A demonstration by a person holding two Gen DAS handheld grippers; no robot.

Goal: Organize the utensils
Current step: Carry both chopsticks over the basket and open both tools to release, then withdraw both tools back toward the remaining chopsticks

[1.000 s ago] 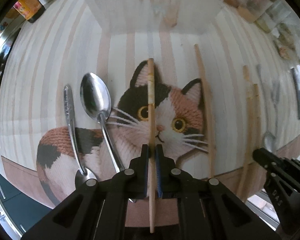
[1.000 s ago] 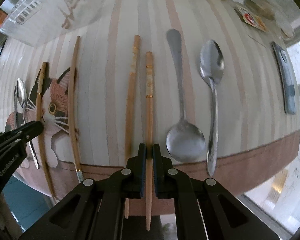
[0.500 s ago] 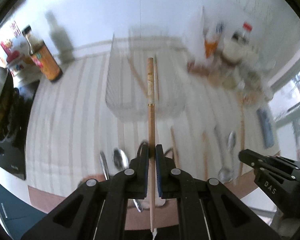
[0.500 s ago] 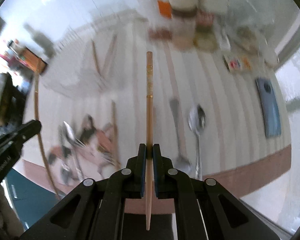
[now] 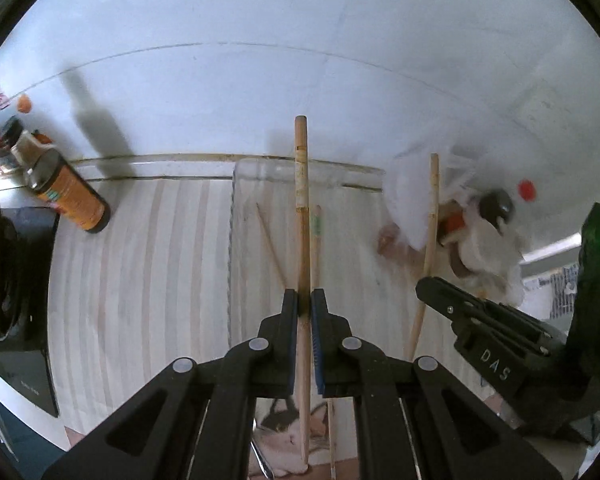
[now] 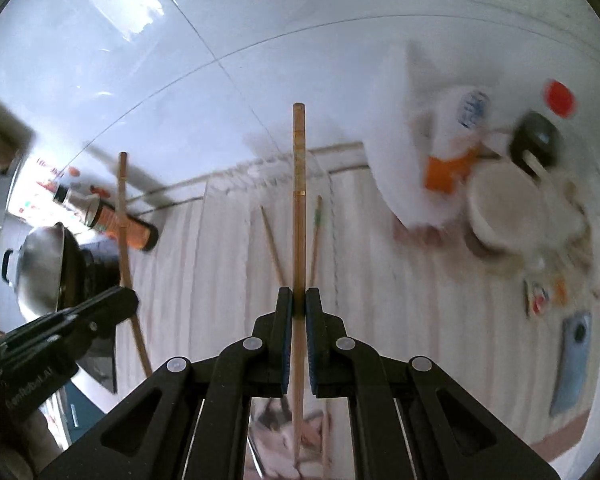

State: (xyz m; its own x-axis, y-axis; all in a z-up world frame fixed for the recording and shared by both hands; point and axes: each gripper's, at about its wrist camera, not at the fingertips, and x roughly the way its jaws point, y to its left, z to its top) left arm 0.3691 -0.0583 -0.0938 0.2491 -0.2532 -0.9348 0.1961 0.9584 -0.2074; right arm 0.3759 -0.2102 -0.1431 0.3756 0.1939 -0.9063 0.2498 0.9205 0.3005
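Note:
My left gripper [image 5: 304,300] is shut on a wooden chopstick [image 5: 301,200] and holds it raised, pointing at the back wall. My right gripper [image 6: 295,298] is shut on a second wooden chopstick [image 6: 298,200], raised the same way. Each gripper shows in the other's view: the right one [image 5: 432,286] with its chopstick [image 5: 431,216], the left one [image 6: 120,300] with its chopstick [image 6: 123,216]. A clear plastic bin [image 5: 233,216] at the back of the striped cloth holds two chopsticks [image 5: 315,232]. The cat mat [image 5: 288,436] lies below with another chopstick [image 5: 331,436].
An orange-labelled bottle [image 5: 70,196] stands at the back left beside a black stove [image 5: 16,292] with a pot [image 6: 40,264]. Jars and bottles [image 6: 500,184] crowd the back right. A blue phone-like object [image 6: 572,364] lies on the right of the cloth.
Both grippers lifted their chopsticks off the cloth and tilted up, so the views swung from the mat to the bin and back wall. The spoons have dropped out of view.

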